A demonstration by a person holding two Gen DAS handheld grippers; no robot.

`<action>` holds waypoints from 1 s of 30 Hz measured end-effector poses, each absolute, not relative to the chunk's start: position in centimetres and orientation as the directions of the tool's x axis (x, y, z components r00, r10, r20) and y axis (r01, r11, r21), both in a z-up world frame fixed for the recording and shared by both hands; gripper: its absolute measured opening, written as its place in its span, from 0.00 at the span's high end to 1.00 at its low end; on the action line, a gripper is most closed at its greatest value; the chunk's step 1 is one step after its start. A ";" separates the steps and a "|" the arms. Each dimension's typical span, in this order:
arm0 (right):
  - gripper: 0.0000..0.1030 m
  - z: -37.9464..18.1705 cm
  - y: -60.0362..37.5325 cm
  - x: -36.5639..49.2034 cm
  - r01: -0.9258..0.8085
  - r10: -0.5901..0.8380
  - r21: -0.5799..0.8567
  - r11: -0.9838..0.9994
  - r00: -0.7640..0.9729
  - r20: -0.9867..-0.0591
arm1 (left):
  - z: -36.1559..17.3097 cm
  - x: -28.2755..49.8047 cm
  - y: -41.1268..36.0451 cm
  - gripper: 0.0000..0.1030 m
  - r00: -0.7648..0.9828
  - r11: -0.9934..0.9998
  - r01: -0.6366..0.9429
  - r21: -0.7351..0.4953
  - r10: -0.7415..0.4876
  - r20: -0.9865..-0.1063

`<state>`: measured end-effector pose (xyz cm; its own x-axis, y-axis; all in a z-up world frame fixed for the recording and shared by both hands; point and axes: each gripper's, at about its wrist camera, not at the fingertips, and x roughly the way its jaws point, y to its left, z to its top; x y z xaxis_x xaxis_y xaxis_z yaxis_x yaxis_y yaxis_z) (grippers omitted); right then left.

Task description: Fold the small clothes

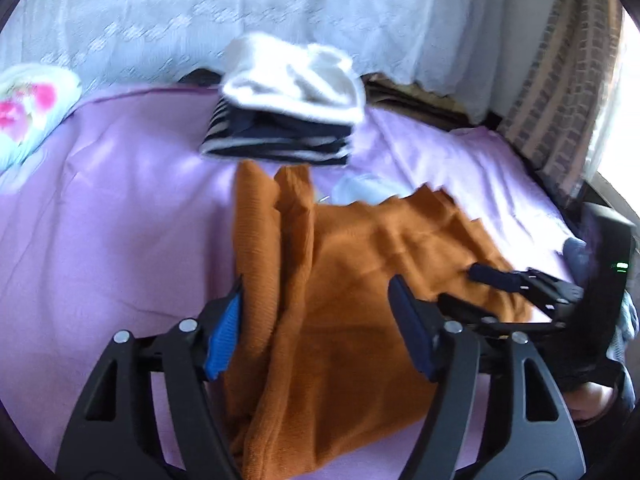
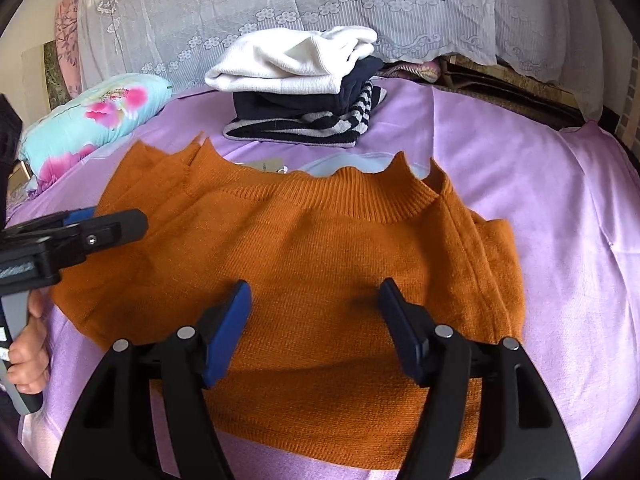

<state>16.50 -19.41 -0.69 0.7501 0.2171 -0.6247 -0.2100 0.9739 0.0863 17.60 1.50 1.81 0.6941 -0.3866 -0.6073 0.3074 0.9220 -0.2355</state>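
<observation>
Orange ribbed knit fills the near part of both views: a small rust-orange knitted sweater [image 2: 312, 264] lies on a lilac bedsheet [image 2: 540, 208], its ribbed round collar [image 2: 360, 196] turned away from the right wrist camera and its body spread flat toward it. On the right side a sleeve is folded in over the body, making a long straight crease; on the left the cloth lies in loose layers with a jagged far edge.

Nearest the right camera, the right gripper [image 2: 316, 300] hovers over the sweater's lower middle with its blue-padded fingers spread apart, nothing between them but the knit below; whether the pads touch the cloth I cannot tell. At the left edge of that view the left gripper [image 2: 104, 224] reaches over the sweater's left shoulder, held by a person's hand [image 2: 28, 360]. Its own blurred view shows its jaws spread too [image 1: 316, 300], a bunched fold of orange knit running up between them and against the left blue pad, not pinched.

Beyond the collar lies a pale blue garment [image 2: 372, 162], mostly hidden. Farther back stands a pile of folded clothes: a white knit [image 2: 292, 64] on top of dark navy and navy-and-white striped pieces [image 2: 304, 124]. To the left lies a turquoise pillow with pink flowers [image 2: 92, 120], and a white lace cover [image 2: 320, 0] hangs at the back.
</observation>
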 end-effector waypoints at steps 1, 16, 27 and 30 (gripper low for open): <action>0.35 -0.6 -19.4 16.5 -0.211 0.219 0.089 0.974 0.751 -0.622 | 1.6 18.1 1.9 0.28 0.687 0.923 0.292 -0.249 -0.384 -0.617; 0.42 0.1 -19.5 16.5 -0.230 0.277 0.155 0.961 0.763 -0.585 | -1.9 21.5 6.8 0.73 0.528 0.822 0.209 -0.530 -0.551 -0.646; 0.42 -0.1 -17.3 15.0 -0.248 0.179 -0.032 0.968 0.774 -0.607 | -1.2 20.9 6.2 0.82 0.566 0.842 0.216 -0.494 -0.520 -0.640; 0.41 -1.9 -15.7 14.6 -0.294 0.147 -0.105 0.950 0.719 -0.679 | -0.7 20.7 6.2 0.82 0.576 0.844 0.225 -0.487 -0.519 -0.632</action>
<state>14.62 -15.74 -1.94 0.7191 0.1474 -0.6791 -0.2938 0.9501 -0.1049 20.66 6.21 -0.65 0.5764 -0.5186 -0.6315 0.2250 0.8437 -0.4874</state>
